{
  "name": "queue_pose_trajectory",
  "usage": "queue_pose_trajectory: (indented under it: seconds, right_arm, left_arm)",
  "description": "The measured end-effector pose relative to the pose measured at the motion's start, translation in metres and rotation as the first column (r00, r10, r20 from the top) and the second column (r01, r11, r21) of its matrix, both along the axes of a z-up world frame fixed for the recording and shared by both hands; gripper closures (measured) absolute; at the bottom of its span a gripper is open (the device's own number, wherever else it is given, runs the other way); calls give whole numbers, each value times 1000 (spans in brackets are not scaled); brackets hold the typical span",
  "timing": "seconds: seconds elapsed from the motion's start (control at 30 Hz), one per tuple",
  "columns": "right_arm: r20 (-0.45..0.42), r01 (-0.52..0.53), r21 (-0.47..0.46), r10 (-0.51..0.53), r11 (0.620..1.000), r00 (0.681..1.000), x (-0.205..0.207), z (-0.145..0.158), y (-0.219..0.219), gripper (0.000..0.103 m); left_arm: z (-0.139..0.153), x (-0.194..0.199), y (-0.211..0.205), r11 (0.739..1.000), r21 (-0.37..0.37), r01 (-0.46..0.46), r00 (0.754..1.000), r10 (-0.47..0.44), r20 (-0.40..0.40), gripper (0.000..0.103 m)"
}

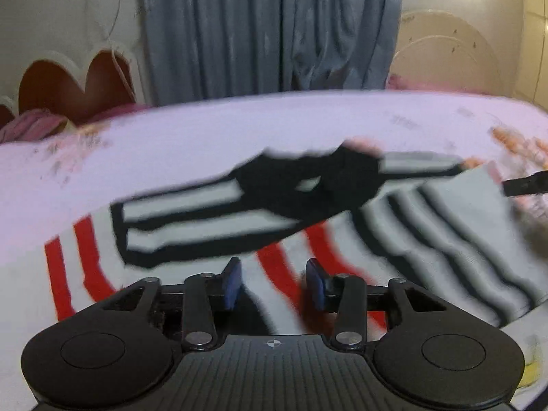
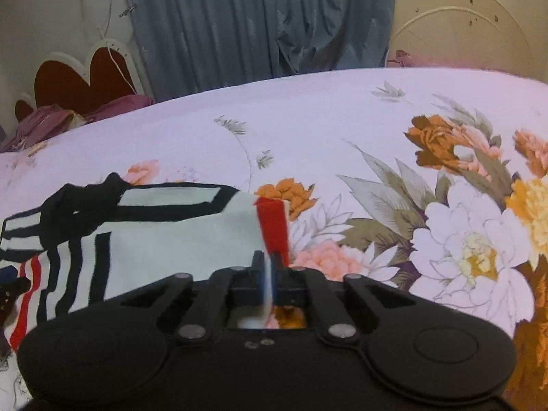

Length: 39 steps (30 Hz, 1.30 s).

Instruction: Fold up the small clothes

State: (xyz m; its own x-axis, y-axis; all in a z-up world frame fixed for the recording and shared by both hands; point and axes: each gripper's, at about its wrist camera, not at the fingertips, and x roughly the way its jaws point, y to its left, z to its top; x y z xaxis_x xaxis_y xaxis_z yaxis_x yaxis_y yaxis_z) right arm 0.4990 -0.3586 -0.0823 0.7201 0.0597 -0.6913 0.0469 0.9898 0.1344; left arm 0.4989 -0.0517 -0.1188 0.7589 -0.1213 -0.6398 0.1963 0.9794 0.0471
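Surroundings: a bed [image 2: 308,116] with a lilac flowered sheet carried the work. Behind it hung a grey-blue curtain [image 2: 257,24]. A red heart-shaped headboard [image 2: 85,78] stood at far left, and a cream arched panel [image 2: 459,27] at far right. Crumpled purple cloth [image 2: 51,120] lay at the headboard's foot.
Garment: a small white garment [image 2: 164,239] with black and red stripes lay on the near left part of the sheet, one corner raised.
Right tongs [image 2: 270,267]: pressed together, pinching the red-striped corner of the garment, which stood up between the tips.
Left tongs [image 1: 274,282]: spread, blue pads [image 1: 233,282] apart, nothing between them. They hovered over the striped cloth; contact could not be determined.
Obstructions: each tool body blocked the lower part of its own view. A dark folded band crossed the garment in the left view.
Unclear: the left view was motion-blurred, so garment edges and sheet pattern were smeared. The garment's type could not be determined. A black tip [image 1: 527,185] was cut off at the right edge.
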Motion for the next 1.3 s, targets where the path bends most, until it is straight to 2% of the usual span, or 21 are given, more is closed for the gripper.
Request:
queue_pose_trajectory:
  seconds: [0.07, 0.1, 0.17, 0.23, 0.33, 0.43, 0.53, 0.6, 0.63, 0.67, 0.73, 0.8, 0.87, 0.97, 1.03, 1.07, 1.1, 1.13, 1.17, 1.23, 1.3]
  right_arm:
    - [71, -8, -9, 8, 1000, 997, -16, 13, 18, 84]
    - [79, -20, -1, 20, 1000, 997, -21, 14, 26, 84]
    - [69, -72, -2, 72, 997, 995, -37, 11, 45, 85]
    - [33, -96, -27, 97, 995, 995, -54, 0, 60, 86]
    - [-33, -83, -63, 81, 995, 996, -82, -15, 62, 90]
    - [-15, -86, -93, 85, 992, 996, -115, -17, 59, 90]
    - [30, -70, -82, 73, 994, 997, -118, 1, 59, 88]
    - [43, -61, -96, 65, 994, 997, -114, 3, 57, 87]
    - [-28, -66, -102, 63, 993, 998, -106, -8, 56, 89]
    - [-48, -80, -93, 76, 992, 996, -103, -16, 54, 90]
    - [-55, -104, -96, 99, 990, 994, -97, -8, 52, 91]
    - [3, -87, -63, 87, 994, 996, -86, 5, 48, 86]
    - [49, -69, -54, 71, 996, 996, -62, 14, 50, 85]
    - [65, -49, -49, 52, 998, 997, -14, 18, 54, 85]
    - [30, -35, -78, 38, 996, 999, 16, 10, 53, 87]
    - [-26, -14, -121, 11, 993, 1000, 28, 0, 51, 87]
    - [-78, -3, -134, -7, 991, 997, 36, -11, 47, 86]
    - [-67, 1, -101, -8, 995, 998, 35, -9, 42, 86]
    - [-83, 0, -100, -9, 995, 997, 32, -2, 42, 86]
    - [-20, -13, -125, 10, 992, 1000, 10, 15, 43, 83]
    - [25, -24, -98, 27, 995, 999, -20, 23, 40, 74]
  left_arm:
    - [11, -12, -18, 998, -31, 46, 999, -45, 27, 61]
    - [12, -17, -30, 996, -40, 78, 997, -77, 26, 61]
    - [6, -26, -53, 990, -35, 139, 990, -139, 3, 61]
    - [-7, -30, -65, 987, -29, 155, 986, -157, -50, 58]
    - [-15, -42, -57, 989, -38, 143, 987, -146, -67, 55]
    - [-12, -53, -51, 985, 15, 169, 984, -168, -50, 55]
    - [-5, -55, -50, 983, 61, 176, 984, -175, -18, 55]
    - [-11, -48, -45, 983, 72, 167, 985, -164, -53, 54]
    - [-12, -44, -40, 987, 36, 160, 985, -157, -65, 54]
    - [-10, -40, -37, 989, 11, 150, 986, -149, -77, 54]
    - [-3, -35, -37, 990, 18, 136, 990, -135, -45, 53]
    - [4, -21, -46, 988, -10, 155, 988, -156, -13, 53]
    - [13, -2, -64, 984, -25, 174, 984, -173, 28, 53]
    - [13, 30, -92, 980, -61, 191, 982, -191, 5, 53]
    - [-3, 52, -104, 984, -22, 177, 979, -179, -93, 53]
    - [-13, 58, -103, 984, -28, 176, 977, -178, -120, 52]
    - [-13, 56, -98, 984, -46, 173, 979, -177, -106, 52]
    - [-8, 53, -94, 986, -48, 161, 980, -165, -109, 52]
    - [1, 44, -85, 989, -40, 141, 987, -143, -73, 52]
    - [13, 18, -56, 992, -61, 110, 994, -110, 4, 52]
    - [12, -1, -24, 998, -47, 37, 999, -36, 8, 52]
